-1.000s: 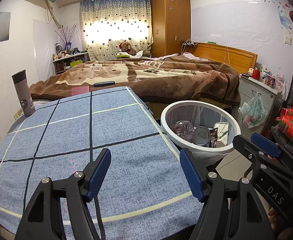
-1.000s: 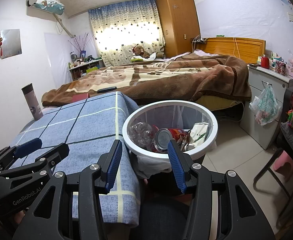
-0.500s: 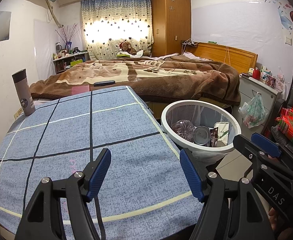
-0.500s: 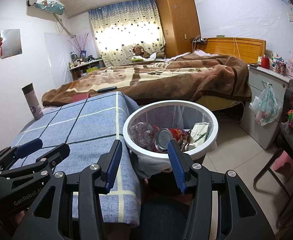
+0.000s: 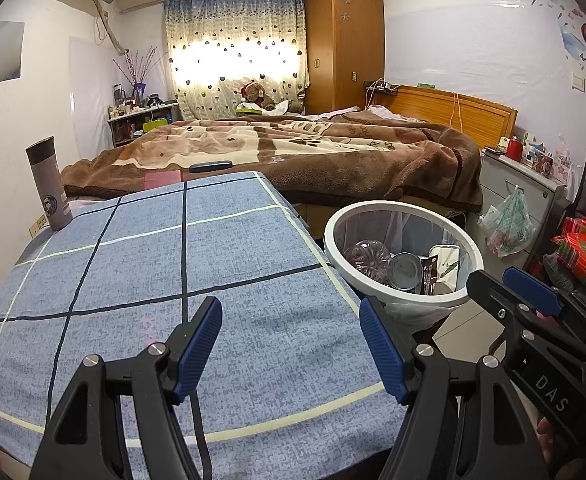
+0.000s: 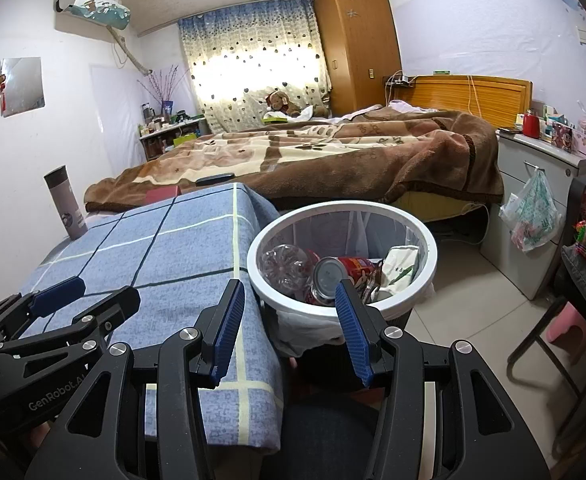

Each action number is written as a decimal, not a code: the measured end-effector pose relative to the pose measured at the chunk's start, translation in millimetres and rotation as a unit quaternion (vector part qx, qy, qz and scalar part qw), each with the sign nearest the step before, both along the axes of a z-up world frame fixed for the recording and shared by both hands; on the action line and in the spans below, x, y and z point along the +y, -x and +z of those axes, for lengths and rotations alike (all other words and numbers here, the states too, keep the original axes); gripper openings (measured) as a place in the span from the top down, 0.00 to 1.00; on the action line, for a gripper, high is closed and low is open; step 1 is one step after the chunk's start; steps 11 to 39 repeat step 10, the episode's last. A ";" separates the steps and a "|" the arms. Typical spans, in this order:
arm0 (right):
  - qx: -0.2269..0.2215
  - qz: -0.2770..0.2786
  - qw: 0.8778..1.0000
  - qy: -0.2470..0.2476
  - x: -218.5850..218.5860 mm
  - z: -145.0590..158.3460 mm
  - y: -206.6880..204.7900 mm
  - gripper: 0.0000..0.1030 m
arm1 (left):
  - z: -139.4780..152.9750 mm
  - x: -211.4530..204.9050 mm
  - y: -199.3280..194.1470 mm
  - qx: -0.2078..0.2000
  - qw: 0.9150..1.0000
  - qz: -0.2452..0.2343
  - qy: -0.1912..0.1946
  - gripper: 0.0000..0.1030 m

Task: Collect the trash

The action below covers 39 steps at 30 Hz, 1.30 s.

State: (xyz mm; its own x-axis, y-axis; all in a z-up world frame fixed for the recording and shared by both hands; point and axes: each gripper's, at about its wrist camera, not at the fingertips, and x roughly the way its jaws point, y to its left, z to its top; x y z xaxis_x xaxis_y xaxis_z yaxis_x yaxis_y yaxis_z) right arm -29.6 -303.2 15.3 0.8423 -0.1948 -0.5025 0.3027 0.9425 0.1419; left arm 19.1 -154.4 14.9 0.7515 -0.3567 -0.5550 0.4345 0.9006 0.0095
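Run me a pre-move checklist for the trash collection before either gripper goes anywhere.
1. Left gripper empty, jaws apart: ok.
2. Right gripper empty, jaws apart: ok.
3. Trash bin upright beside the table, mouth unobstructed: ok.
4. Trash already in the bin: ok; a clear plastic bottle, a red can and a white wrapper lie inside.
5. Loose trash left on the blue checked tablecloth: cannot tell; only an upright grey tumbler stands at its far corner, which does not look like trash.
6. Bin has room for more: ok, contents sit well below the rim.
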 end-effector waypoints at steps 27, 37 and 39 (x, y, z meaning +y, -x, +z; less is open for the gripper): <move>0.001 0.000 1.000 0.000 -1.3 0.3 0.3 0.52 | -1.5 -1.5 2.4 0.002 1.000 0.002 -0.002 0.29; 0.001 0.000 1.000 0.000 -1.3 0.3 0.3 0.52 | -1.5 -1.5 2.4 0.002 1.000 0.002 -0.002 0.29; 0.001 0.000 1.000 0.000 -1.3 0.3 0.3 0.52 | -1.5 -1.5 2.4 0.002 1.000 0.002 -0.002 0.29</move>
